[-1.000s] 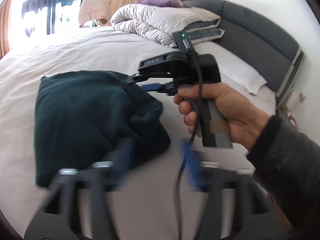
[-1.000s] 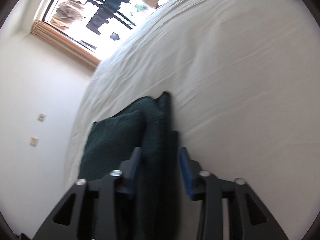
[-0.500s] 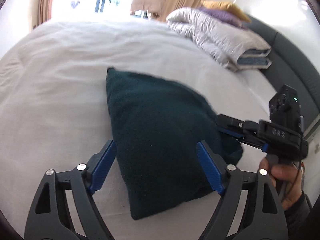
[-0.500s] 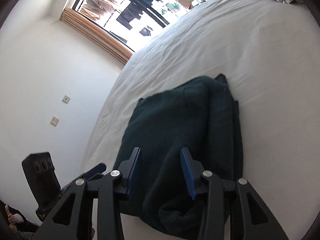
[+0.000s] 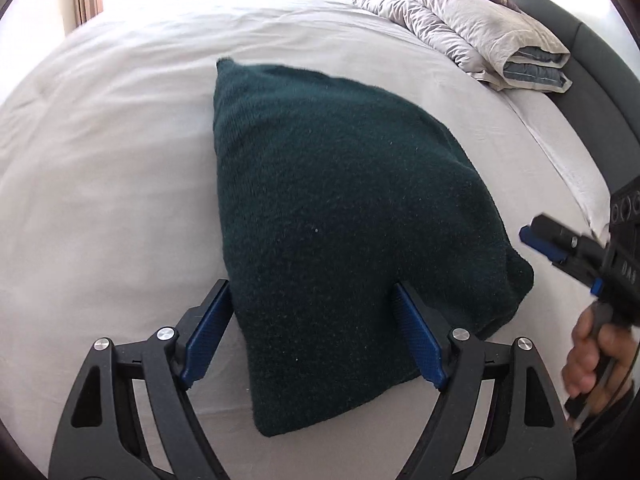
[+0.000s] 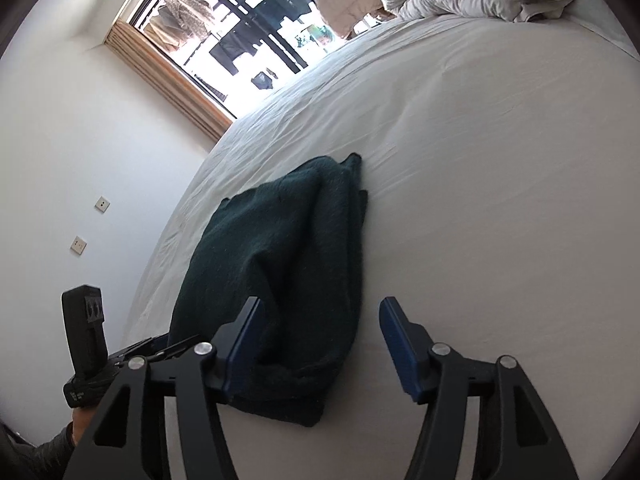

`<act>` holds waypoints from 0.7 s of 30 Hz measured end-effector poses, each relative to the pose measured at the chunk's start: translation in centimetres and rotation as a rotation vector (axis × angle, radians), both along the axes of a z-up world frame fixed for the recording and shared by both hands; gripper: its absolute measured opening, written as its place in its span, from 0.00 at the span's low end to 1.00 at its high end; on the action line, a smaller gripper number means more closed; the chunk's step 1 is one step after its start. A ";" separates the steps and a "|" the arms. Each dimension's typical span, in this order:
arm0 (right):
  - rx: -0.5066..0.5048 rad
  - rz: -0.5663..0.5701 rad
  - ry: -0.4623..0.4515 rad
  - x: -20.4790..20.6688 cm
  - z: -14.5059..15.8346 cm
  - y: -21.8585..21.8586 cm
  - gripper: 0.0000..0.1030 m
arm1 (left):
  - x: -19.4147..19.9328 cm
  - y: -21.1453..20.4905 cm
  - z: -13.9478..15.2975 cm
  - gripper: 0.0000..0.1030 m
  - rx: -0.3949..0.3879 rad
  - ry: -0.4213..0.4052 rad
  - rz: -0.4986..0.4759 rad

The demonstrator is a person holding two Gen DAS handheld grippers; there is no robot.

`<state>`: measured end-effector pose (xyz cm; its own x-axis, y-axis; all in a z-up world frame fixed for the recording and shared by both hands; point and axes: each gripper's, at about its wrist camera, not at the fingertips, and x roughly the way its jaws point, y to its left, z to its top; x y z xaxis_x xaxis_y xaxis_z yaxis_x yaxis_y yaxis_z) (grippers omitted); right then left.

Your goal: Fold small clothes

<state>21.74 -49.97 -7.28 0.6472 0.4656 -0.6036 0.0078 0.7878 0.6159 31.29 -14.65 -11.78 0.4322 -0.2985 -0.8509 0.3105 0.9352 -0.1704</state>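
Jaws of left gripper [image 5: 312, 332] straddle folded green garment [image 5: 340, 208], unpressed.

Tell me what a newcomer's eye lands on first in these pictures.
The dark green garment, folded into a thick bundle, lies in the middle of the white bed and stands out sharply against the sheet. The left gripper hangs open over its near end, blue fingers apart on either side; the right gripper is beside it, its jaws opening, with nothing pressed between them. A rolled grey duvet sits at the headboard end.
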 end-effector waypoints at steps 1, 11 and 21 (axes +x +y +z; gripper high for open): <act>0.008 -0.012 0.012 0.2 0.0 -0.3 0.62 | -0.3 0.2 0.5 0.78 0.009 -0.009 -0.002; 0.144 -0.007 0.175 4.8 -3.8 0.4 0.63 | 3.2 -0.4 2.9 0.91 0.058 -0.034 0.039; 0.145 0.065 0.179 7.8 -4.0 2.9 0.61 | 8.6 -2.6 0.7 0.96 -0.019 0.047 0.012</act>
